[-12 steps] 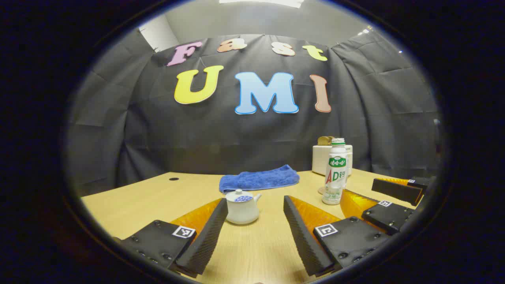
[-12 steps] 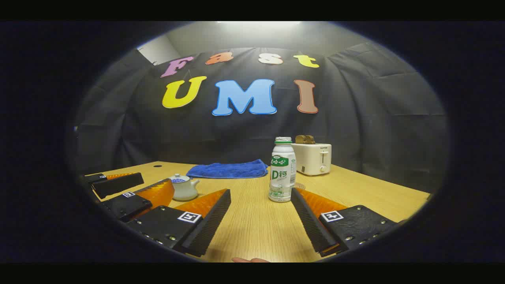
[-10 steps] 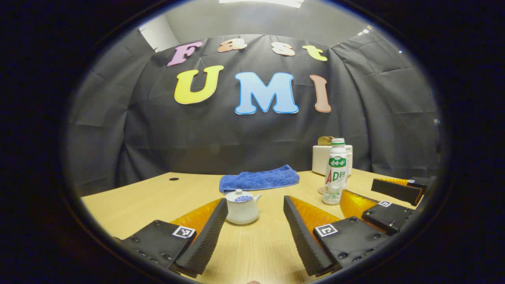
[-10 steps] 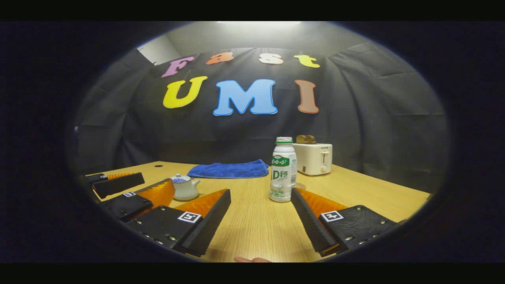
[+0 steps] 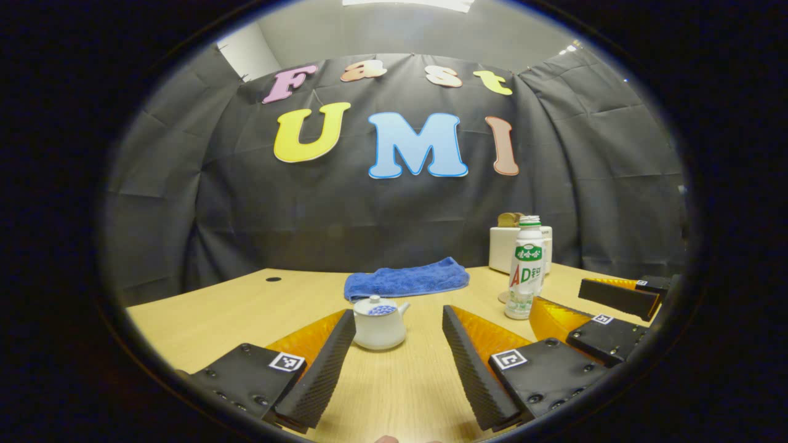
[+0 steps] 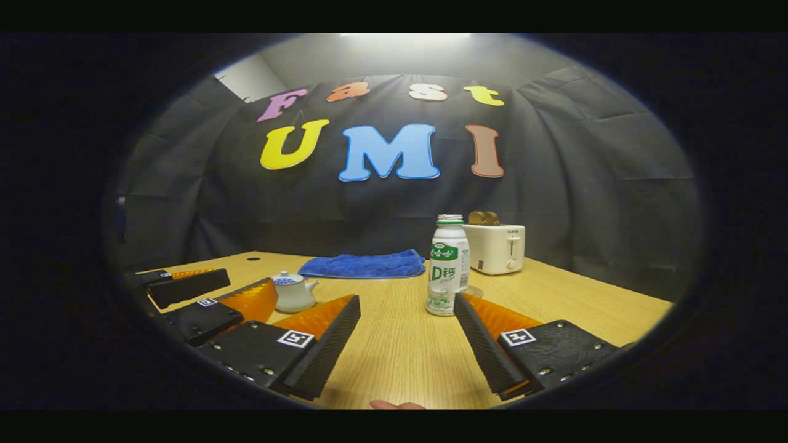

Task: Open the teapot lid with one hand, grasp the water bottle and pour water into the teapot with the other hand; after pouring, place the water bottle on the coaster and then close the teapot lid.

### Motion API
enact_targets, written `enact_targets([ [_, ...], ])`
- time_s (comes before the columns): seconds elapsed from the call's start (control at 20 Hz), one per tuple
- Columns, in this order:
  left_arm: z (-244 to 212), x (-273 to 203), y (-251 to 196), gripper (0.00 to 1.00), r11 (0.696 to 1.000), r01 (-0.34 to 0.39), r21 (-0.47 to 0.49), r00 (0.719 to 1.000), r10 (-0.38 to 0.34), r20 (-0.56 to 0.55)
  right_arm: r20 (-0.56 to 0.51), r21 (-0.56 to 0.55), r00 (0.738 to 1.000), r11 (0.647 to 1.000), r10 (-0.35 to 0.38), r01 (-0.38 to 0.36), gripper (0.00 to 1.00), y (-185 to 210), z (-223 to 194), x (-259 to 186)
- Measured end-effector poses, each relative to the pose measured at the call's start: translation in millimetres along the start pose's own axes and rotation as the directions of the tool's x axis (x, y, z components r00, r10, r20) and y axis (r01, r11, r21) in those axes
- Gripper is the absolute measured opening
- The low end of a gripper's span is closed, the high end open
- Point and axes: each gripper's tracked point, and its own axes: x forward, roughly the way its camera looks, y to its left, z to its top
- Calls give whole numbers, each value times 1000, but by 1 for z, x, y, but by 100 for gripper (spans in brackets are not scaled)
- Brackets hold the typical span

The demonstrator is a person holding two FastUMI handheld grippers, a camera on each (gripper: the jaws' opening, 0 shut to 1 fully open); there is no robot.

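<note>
A small white teapot with a blue-patterned lid on it stands on the wooden table, just ahead of my left gripper, which is open and empty. A white water bottle with a green label stands upright ahead of my right gripper, also open, a little right of its middle line. A round coaster lies just behind the bottle, partly hidden. In the right gripper view the teapot sits left, beside the left gripper. The left gripper view has the bottle at right, near the right gripper.
A folded blue towel lies behind the teapot near the back of the table. A white toaster holding bread stands at the back right, behind the bottle. Bare wood stretches to the right of the bottle.
In the right gripper view the bottle and teapot have slid slightly to the right. The left gripper view has hardly shifted. Both grippers stay open.
</note>
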Motion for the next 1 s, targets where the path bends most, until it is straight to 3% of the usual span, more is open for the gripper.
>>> enact_targets([
  [0.65,13,10,20,99,999,-17,-36,1000,18,26,15,9,1000,1000,-3,3,95,-6,16,6],
  [0.7,17,14,22,91,1000,-19,-22,999,20,38,23,10,1000,1000,-7,7,95,-8,19,9],
  [0.75,20,18,23,97,1000,-19,-17,999,20,42,24,7,1000,1000,-12,12,95,-10,21,11],
  [1.0,4,63,24,96,1000,-2,-13,1000,2,-16,3,31,1000,999,-8,8,95,-13,21,13],
])
